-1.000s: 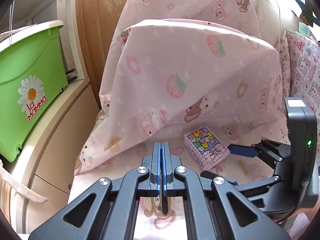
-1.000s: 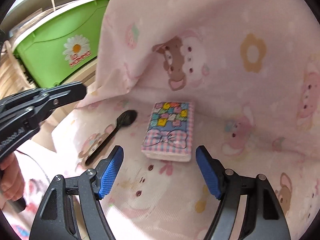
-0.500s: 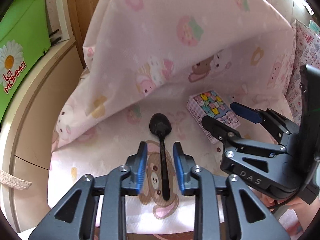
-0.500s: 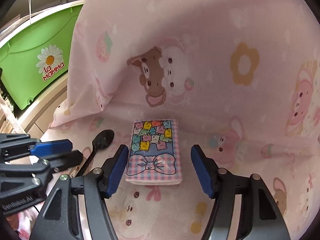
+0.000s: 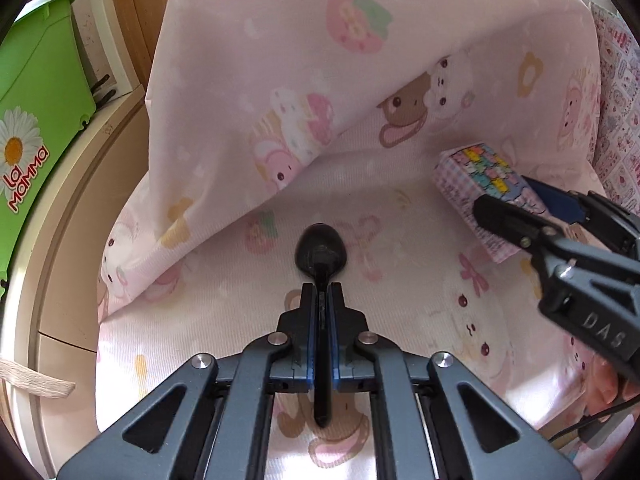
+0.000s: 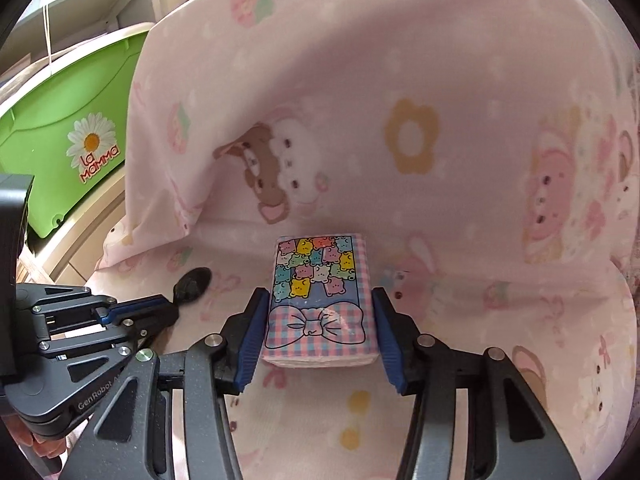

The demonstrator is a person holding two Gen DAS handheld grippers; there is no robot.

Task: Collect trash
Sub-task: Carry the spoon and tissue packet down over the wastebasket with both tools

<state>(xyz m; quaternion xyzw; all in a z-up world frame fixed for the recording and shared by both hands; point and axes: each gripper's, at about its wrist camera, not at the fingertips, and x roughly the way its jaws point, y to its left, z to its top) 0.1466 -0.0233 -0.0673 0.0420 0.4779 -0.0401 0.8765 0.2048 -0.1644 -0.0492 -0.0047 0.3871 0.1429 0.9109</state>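
Note:
A black plastic spoon (image 5: 321, 252) lies on a chair seat covered in pink cartoon-print cloth (image 5: 224, 312). My left gripper (image 5: 321, 294) is shut on the spoon's handle, the bowl pointing away; it also shows in the right wrist view (image 6: 156, 312), with the spoon bowl (image 6: 194, 282) sticking out. A pack of tissues with a bear and bow print (image 6: 318, 300) lies on the seat. My right gripper (image 6: 318, 336) straddles the pack, blue pads at both long sides, jaws still open. The pack also shows in the left wrist view (image 5: 480, 184), with the right gripper (image 5: 520, 210) around it.
A green "La Mamma" plastic bin (image 5: 32, 120) stands on a cream shelf (image 5: 56, 248) left of the chair. The cloth-draped chair back (image 6: 400, 80) rises just behind the tissue pack. A second patterned cloth (image 5: 616, 100) hangs at the right.
My left gripper moved forward and closed on the spoon handle. My right gripper advanced so its pads now flank the tissue pack and have narrowed toward it.

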